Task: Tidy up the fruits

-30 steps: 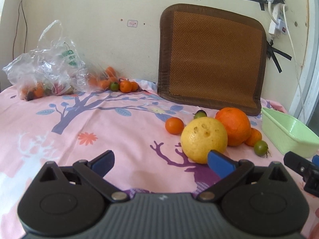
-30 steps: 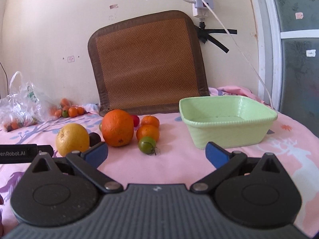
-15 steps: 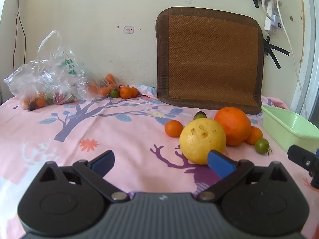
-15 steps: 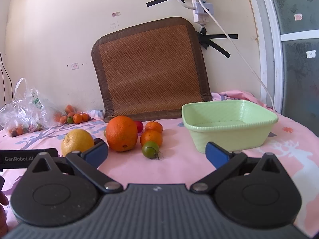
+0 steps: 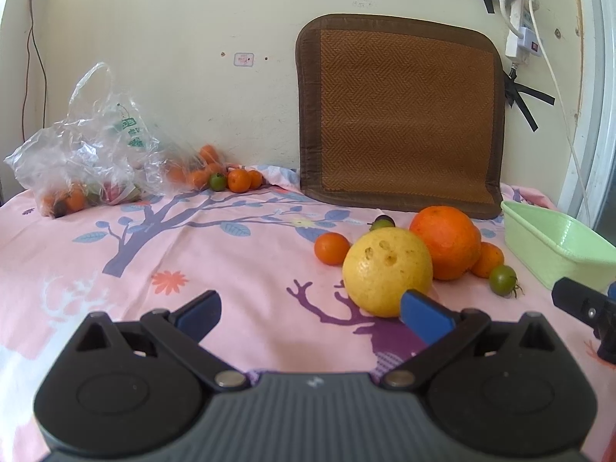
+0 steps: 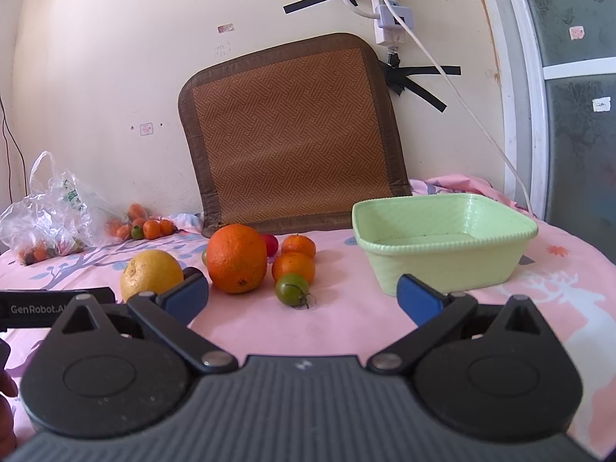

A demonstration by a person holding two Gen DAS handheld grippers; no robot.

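Note:
A cluster of fruit lies on the pink cloth: a big yellow citrus point(image 5: 387, 271) point(image 6: 151, 275), a large orange point(image 5: 444, 241) point(image 6: 236, 258), small tangerines point(image 6: 293, 267) point(image 5: 332, 248) and a green tomato point(image 6: 292, 288) point(image 5: 502, 279). A light green basket point(image 6: 442, 246) point(image 5: 558, 246) stands empty to their right. My left gripper point(image 5: 312, 310) is open and empty, its right finger just in front of the yellow citrus. My right gripper point(image 6: 302, 294) is open and empty, just short of the green tomato.
A clear plastic bag point(image 5: 84, 154) with more fruit lies at the far left by the wall, small tangerines point(image 5: 238, 180) beside it. A brown woven mat point(image 5: 400, 115) leans on the wall. A power strip with cable point(image 6: 389, 19) hangs above.
Both grippers have tilted up and risen a little, so the scene sits lower in both views. The fruit and basket have not moved. Both grippers stay open.

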